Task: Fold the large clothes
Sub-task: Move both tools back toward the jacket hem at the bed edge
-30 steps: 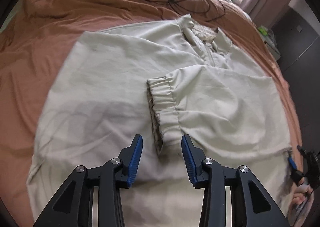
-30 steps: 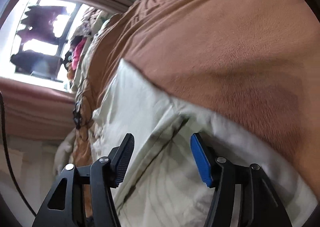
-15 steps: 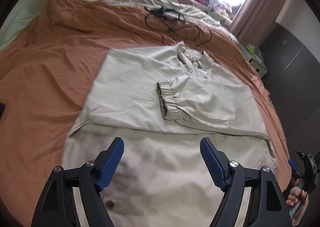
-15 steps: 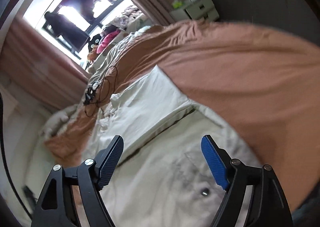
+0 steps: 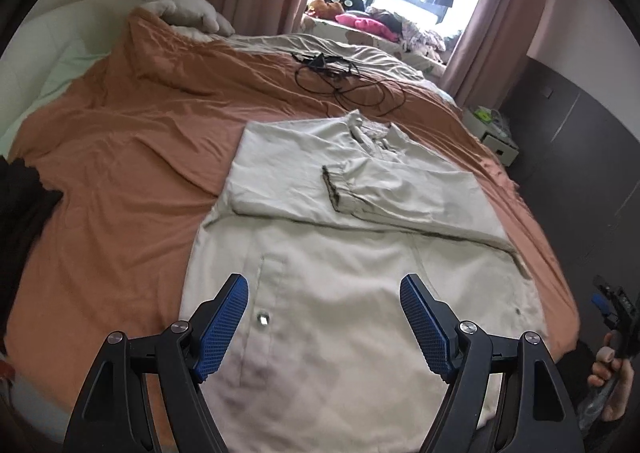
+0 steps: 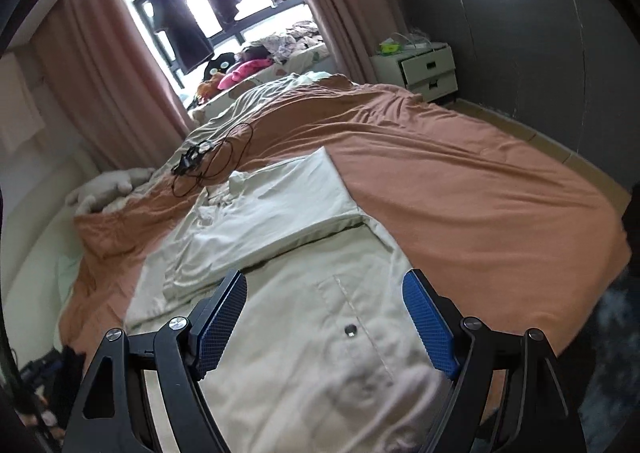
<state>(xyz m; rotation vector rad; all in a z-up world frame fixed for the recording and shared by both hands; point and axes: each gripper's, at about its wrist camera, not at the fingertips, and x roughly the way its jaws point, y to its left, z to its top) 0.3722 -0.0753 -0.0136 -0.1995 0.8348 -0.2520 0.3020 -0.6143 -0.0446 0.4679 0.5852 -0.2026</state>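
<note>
1. Pulled back and raised within the last second from a close position over the elasticated sleeve cuff [image 5: 335, 189]; whole pale beige cotton jacket [image 5: 360, 253] now in view of the left wrist camera instead of the cuff alone.
2. Widened over the same interval: left hand-held gripper [image 5: 324, 327], from a narrow gap beside the cuff to a broad spread. Right hand-held gripper [image 6: 326, 323] likewise drawn away from the garment's edge at 3 o'clock.
3. Meaning for the task, as a judgement: sleeve-folding step apparently finished, both sleeves laid across the chest; next probably a fold of the lower hem toward the collar [image 5: 368, 131].
4. Left hand-held gripper: jaws wide apart, blue pads [image 5: 222, 327] bare, nothing held, poised above the lower front panel near a metal snap button [image 5: 263, 319]; contact with cloth not evident.
5. Right hand-held gripper: jaws equally wide, empty, above the lower panel near a second snap button [image 6: 350, 330].
6. Jacket location: flat on the rust-orange bedsheet [image 5: 120, 181], collar toward 12 o'clock, hem toward 6 o'clock; tangled black cable [image 5: 348, 81] beyond the collar at 12 o'clock, well apart.
</note>
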